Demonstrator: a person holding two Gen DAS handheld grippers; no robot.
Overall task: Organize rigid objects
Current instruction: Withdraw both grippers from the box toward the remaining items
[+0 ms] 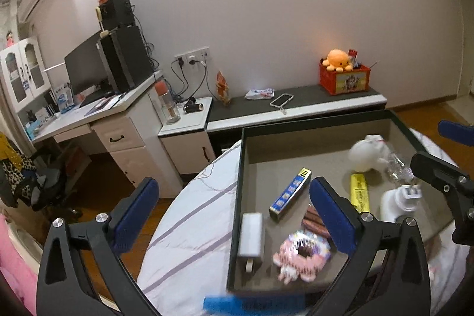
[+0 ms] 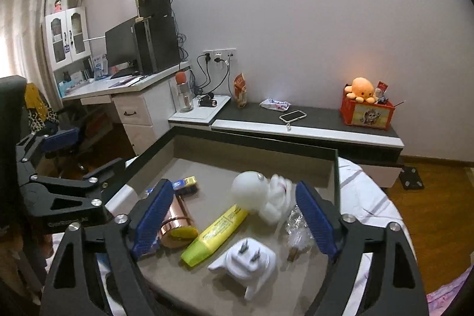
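Observation:
A dark-rimmed tray (image 1: 241,168) with a grey floor lies on a striped bedsheet (image 1: 192,212). It holds a blue box (image 1: 291,193), a white charger block (image 1: 251,236), a pink ring toy (image 1: 302,253), a yellow highlighter (image 2: 216,233), a white plug (image 2: 246,259), a white plush (image 2: 257,194), a copper tape roll (image 2: 174,221) and a clear wrapper (image 2: 297,224). My left gripper (image 1: 234,194) is open, straddling the tray's left wall and holding nothing. My right gripper (image 2: 234,191) is open above the highlighter, plug and plush, touching none of them.
Behind the tray runs a low dark-topped shelf (image 2: 320,120) with a phone (image 2: 292,116) and a red box (image 2: 367,113) topped by an orange plush. A desk (image 1: 89,114) with a monitor stands at the left. A blurred blue strip (image 1: 251,304) crosses the tray's near edge.

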